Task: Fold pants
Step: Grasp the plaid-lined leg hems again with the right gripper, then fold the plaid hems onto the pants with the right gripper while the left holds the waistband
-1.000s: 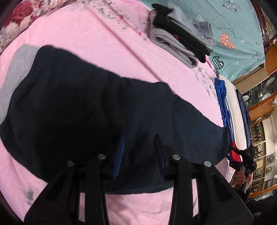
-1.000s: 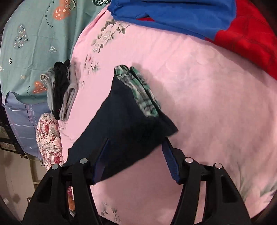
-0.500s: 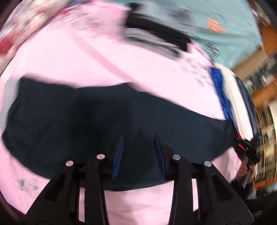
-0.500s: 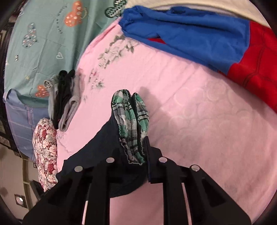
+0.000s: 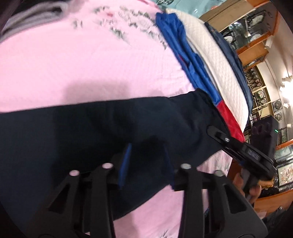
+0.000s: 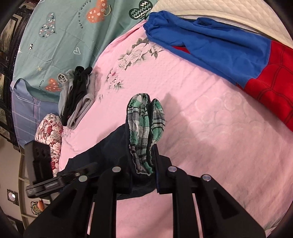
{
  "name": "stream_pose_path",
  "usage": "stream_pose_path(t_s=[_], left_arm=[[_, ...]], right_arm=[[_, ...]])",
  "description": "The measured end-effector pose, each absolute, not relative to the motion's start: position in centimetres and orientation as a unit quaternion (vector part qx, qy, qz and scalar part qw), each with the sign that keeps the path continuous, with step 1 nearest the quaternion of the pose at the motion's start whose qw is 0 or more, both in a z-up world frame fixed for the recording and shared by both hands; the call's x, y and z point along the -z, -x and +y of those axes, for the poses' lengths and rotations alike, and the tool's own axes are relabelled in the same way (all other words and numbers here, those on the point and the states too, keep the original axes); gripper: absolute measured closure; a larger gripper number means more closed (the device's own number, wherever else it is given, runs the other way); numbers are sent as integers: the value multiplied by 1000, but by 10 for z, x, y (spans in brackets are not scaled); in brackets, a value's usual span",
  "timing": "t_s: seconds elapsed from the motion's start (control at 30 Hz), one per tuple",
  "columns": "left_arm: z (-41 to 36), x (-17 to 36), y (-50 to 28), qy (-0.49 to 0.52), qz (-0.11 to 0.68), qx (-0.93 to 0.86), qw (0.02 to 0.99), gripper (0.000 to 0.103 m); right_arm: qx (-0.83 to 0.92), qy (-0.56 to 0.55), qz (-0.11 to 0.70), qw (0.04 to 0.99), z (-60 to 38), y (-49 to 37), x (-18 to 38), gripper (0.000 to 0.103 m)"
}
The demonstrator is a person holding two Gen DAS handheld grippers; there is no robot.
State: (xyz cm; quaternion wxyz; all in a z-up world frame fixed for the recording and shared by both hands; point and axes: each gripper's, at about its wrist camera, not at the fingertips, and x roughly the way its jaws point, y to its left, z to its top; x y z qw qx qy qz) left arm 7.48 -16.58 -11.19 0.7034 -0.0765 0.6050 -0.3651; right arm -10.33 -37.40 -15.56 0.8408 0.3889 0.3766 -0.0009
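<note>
The right gripper (image 6: 142,174) is pressed together on the plaid-lined waistband (image 6: 144,128) of the dark pants (image 5: 91,131), the bunched cloth standing up between its pads just above the pink bedspread (image 6: 210,146); the left gripper (image 5: 146,161) hovers over the middle of the pants with its jaws closing, dark cloth lying under and between the blue pads (image 5: 125,163), though the blurred view does not show them pressing on it; the pants stretch in a long band across the bedspread from one gripper toward the other; at the far edge of the bedspread lies a blue and red garment (image 6: 228,51) against a white quilted cushion (image 6: 228,14); a small pile of grey and black clothes (image 6: 77,95) sits near a teal sheet with hearts (image 6: 64,27); a floral pillow (image 6: 51,131) lies beside it.
</note>
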Motion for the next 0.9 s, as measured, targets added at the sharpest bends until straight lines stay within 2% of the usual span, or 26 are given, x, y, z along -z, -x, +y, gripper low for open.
stream_pose_path(t_s=[0.17,0.6,0.7,0.9], left_arm=[[-167,124,-70,69,606,354,709,92],[-154,116,-71,74,599,346,718,92],[-113,102,-75,100,582,336,733,91],[65,90,-87,150,537,170,812,88]], right_arm=[[-4,-385,377,843,-372,103,154,86],[11,-379,381,843,-365,103,149,86],[15,-380,383,842,-364,103,148,86],[22,-379,385,841,-362,105,145,85]])
